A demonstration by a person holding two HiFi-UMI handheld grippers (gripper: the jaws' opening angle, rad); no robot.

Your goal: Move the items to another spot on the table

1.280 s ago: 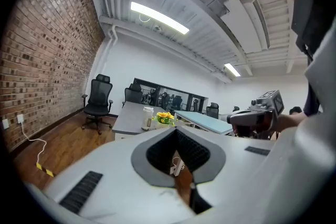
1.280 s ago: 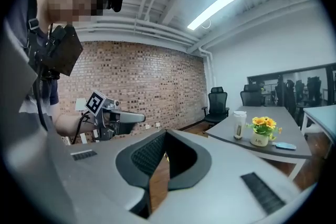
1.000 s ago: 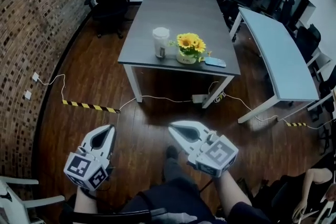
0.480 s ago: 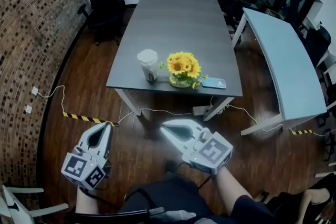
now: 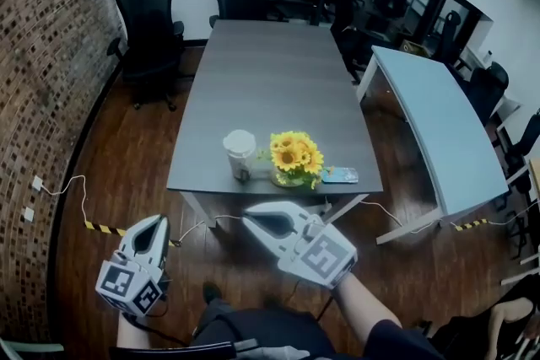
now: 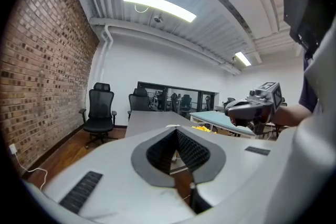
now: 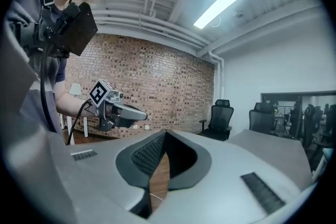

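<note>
On the near end of the long grey table (image 5: 270, 88) stand a white lidded cup (image 5: 240, 153) and a pot of yellow sunflowers (image 5: 294, 157). A flat light-blue item (image 5: 339, 175) lies to their right. My left gripper (image 5: 158, 220) and right gripper (image 5: 248, 217) hover over the wooden floor just short of the table's near edge. Both are shut with nothing between the jaws. The left gripper view looks over its closed jaws (image 6: 176, 130) at the table, the sunflowers (image 6: 202, 127) and the right gripper (image 6: 251, 108). In the right gripper view the left gripper (image 7: 114, 108) shows in front of the brick wall.
A light-blue table (image 5: 434, 126) stands at an angle on the right. Black office chairs (image 5: 148, 17) line the far end and left side. A brick wall runs along the left. Cables and yellow-black tape (image 5: 99, 227) cross the floor. A person sits at the lower right (image 5: 506, 325).
The view has closed in on the grey table, which now lies nearer and lower in the head view. Both grippers have travelled forward with it and stayed shut.
</note>
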